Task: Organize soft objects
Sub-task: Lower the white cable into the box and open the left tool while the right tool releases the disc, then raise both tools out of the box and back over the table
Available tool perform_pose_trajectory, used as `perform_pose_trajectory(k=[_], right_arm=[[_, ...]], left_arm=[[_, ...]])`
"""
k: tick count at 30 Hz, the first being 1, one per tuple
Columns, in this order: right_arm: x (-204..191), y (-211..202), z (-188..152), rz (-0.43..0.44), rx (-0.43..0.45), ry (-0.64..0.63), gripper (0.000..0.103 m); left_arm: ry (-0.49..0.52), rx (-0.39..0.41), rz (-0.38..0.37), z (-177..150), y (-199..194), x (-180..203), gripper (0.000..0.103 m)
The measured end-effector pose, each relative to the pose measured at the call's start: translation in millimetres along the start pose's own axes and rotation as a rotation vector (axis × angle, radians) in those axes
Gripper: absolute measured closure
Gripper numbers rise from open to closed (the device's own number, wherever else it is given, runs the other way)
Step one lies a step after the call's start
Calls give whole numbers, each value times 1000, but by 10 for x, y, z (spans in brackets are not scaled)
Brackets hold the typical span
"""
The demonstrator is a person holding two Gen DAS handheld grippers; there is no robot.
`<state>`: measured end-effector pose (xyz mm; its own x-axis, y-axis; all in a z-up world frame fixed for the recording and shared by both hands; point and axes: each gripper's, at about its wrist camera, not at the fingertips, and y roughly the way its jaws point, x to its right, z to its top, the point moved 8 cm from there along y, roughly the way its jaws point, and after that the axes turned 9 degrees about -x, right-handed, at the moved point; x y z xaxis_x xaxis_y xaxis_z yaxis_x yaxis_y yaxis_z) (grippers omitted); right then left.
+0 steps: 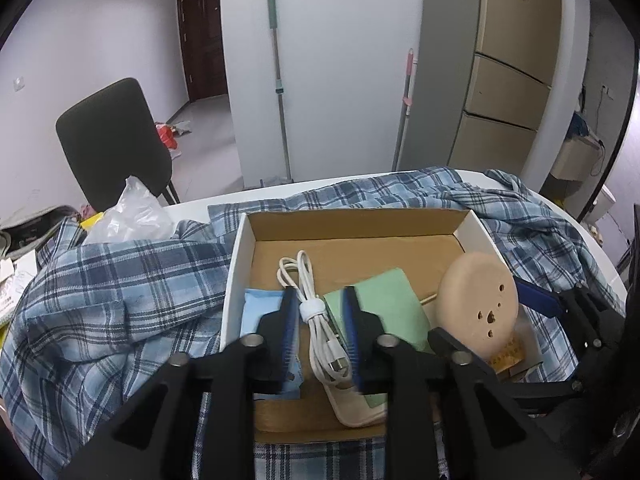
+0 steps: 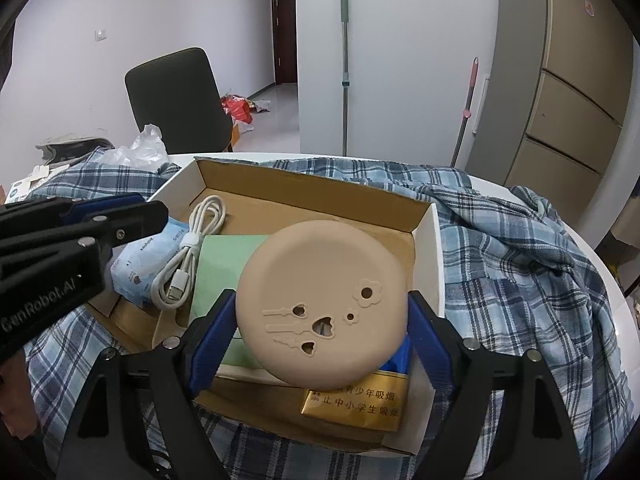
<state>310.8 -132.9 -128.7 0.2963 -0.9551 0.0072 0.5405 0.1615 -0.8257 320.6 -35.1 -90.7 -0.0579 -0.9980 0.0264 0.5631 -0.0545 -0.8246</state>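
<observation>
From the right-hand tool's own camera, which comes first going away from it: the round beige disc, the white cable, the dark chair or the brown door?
1. Round beige disc, between the right tool's fingers.
2. White cable, left, inside the cardboard box.
3. Dark chair, behind the table, left.
4. Brown door, far down the hallway.

The left gripper (image 1: 320, 320) is filling the lower centre of the left wrist view, its two blue-padded fingers (image 1: 289, 316) standing parted with a gap between them, closed on nothing. In the right wrist view it is reaching in from the left edge (image 2: 120, 216), pointing toward the right. The right gripper (image 2: 320, 320) is occupying the lower centre of its own view, its blue-padded fingers (image 2: 214, 322) spread wide and pressing on both sides of a round beige disc (image 2: 320, 304). It is also showing at the right edge of the left wrist view (image 1: 560, 304).
</observation>
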Motion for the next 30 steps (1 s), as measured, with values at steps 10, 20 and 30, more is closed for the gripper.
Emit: perform_pose_trajectory(k=[10,20,30], right_arm=[[23,-58,40,-10,31,4,10],[185,-753,291,-58,178,55,10],[150,-1630,131,-31,295,37,10]], left_arm=[[-31,40,-2,52,-109,-69,36],[10,214,53,172,-950,42,36],[2,400,54,-29,-2042,113,36]])
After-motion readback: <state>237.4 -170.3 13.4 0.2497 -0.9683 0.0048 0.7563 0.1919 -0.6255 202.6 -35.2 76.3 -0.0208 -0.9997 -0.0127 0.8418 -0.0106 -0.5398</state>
